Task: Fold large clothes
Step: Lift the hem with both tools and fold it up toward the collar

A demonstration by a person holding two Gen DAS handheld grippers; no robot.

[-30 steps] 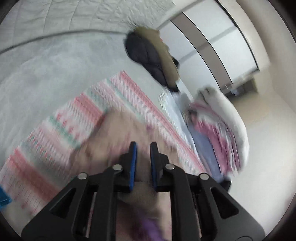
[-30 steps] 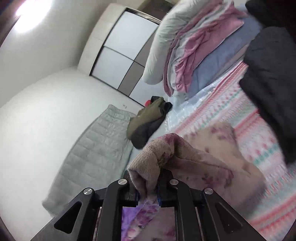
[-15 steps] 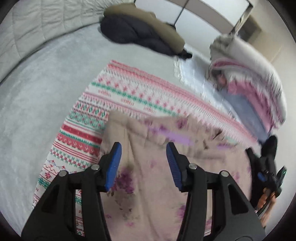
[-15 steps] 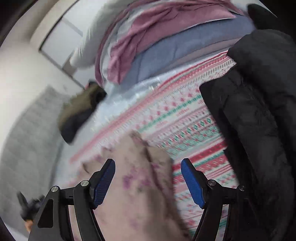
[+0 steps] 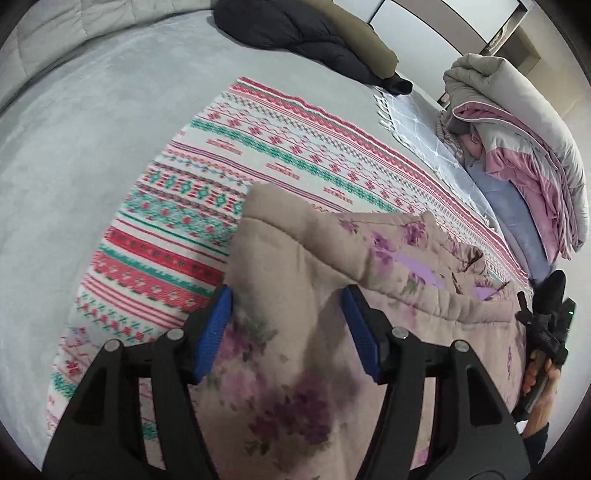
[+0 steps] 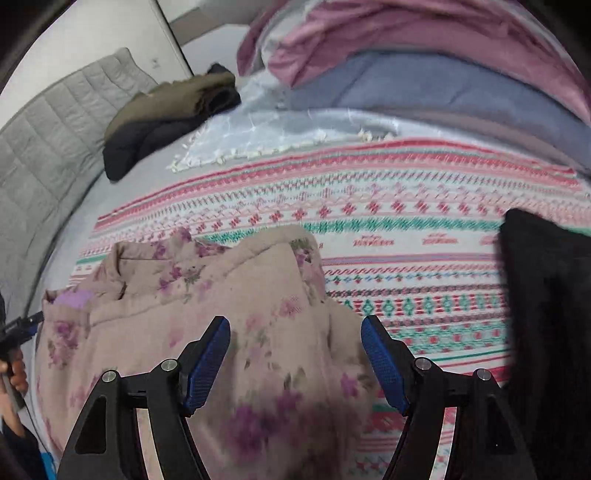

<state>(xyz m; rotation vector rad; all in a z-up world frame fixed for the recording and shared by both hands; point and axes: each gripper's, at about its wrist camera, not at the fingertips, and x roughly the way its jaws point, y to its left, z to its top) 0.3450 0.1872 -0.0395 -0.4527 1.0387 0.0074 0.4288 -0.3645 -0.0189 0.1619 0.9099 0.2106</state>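
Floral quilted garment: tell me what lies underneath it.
The floral quilted garment lies on a striped patterned blanket, which shows around its far and side edges and rests on the grey bed surface. Whatever sits directly beneath the garment is covered.

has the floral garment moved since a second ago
Yes. The floral garment, then lifted in shut grippers, now lies on the striped blanket; both jaws have just been opening.

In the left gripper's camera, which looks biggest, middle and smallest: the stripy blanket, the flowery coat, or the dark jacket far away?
1. Stripy blanket
2. Flowery coat, though it lies nearest the camera, so these two are unsure
3. Dark jacket, far off, so it may only look small
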